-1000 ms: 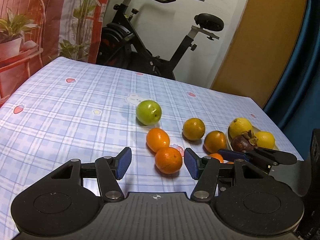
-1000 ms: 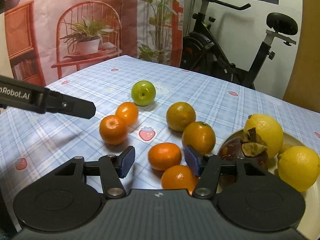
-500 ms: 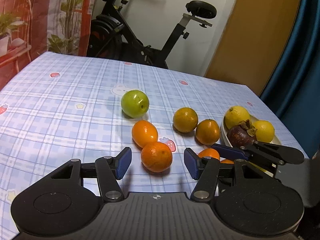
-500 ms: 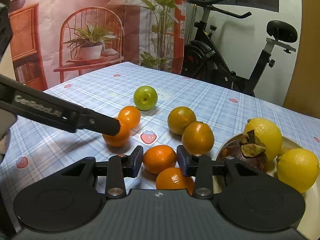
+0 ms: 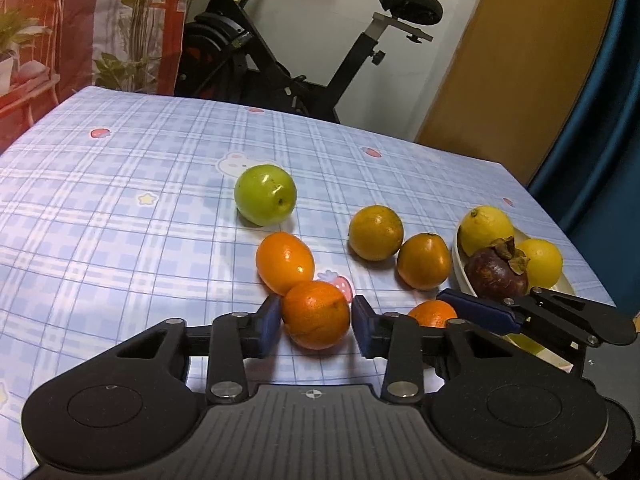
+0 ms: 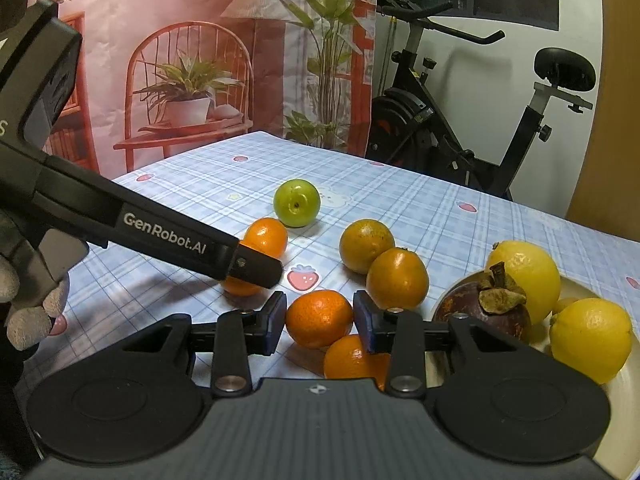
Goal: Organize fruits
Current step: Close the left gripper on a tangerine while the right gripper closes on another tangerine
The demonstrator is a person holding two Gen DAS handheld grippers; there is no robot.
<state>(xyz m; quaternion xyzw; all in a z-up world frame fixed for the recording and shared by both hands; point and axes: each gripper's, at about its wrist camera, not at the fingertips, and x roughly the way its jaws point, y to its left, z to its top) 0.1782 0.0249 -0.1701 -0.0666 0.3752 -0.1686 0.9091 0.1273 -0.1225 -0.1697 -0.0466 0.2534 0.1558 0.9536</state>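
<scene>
Two hand-held grippers work a spread of fruit on a desk (image 5: pixel 120 200) under a blue checked cloth. The left gripper (image 5: pixel 316 322) has an orange (image 5: pixel 316 314) between its blue fingers (image 5: pixel 269 326), which are closing; both pads look to be touching its sides, with the fruit sitting on the cloth. A second, oval orange (image 5: pixel 285 261) lies touching it just behind.

The right gripper (image 6: pixel 320 322) has its fingers (image 6: pixel 276 320) closed narrowly on a mandarin (image 6: pixel 319 318), pads against either side, the fruit resting on the desk. Another mandarin (image 6: pixel 346 358) sits just in front of the camera, partly hidden under the right finger.

A green apple (image 6: pixel 297 208) stands farther back near the middle of the desk. Two duller oranges (image 6: pixel 366 245) lie touching each other between the apple and a pale plate (image 6: pixel 616 396) at the right edge. The plate holds two lemons (image 6: pixel 528 276) and a dark mangosteen (image 6: pixel 482 312).

A gloved hand (image 6: pixel 28 304) grips the left gripper's handle at the far left of the right wrist view. An exercise bike (image 5: pixel 280 52) stands behind the desk.
</scene>
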